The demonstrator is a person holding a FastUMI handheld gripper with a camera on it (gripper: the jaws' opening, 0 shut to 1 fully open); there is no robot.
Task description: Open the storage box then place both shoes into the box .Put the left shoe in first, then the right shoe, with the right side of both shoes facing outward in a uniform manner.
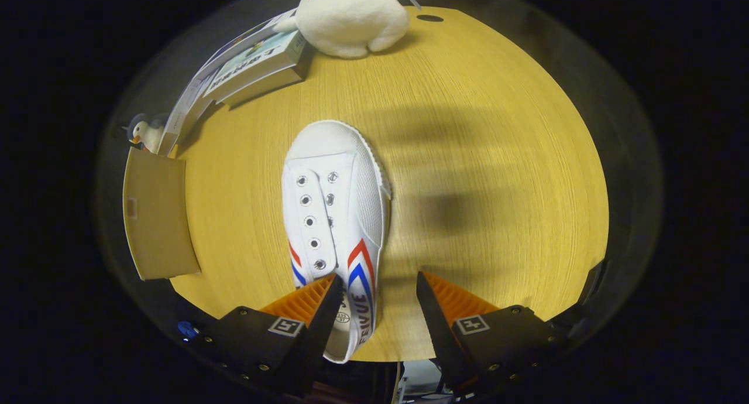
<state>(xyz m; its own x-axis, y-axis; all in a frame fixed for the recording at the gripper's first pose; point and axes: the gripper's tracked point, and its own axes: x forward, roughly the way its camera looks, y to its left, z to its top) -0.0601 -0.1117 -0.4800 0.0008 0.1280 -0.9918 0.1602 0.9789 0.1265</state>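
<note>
A white canvas shoe (336, 199) with red and blue stripes on its side lies on the wooden table (497, 158), toe pointing away from me. My gripper (377, 278) is open over the shoe's heel end. One finger (316, 301) sits above the shoe's opening, and the other finger (447, 298) stands over bare table to the right. The striped side wall of the shoe lies between them, and neither finger presses on it. A tan cardboard panel (158, 216), possibly part of the storage box, lies left of the shoe at the table's edge.
A white plush toy (351, 17) sits at the far side of the table beyond the shoe. A stack of books (257, 64) lies to the toy's left. A small penguin figure (143, 132) stands just beyond the cardboard panel.
</note>
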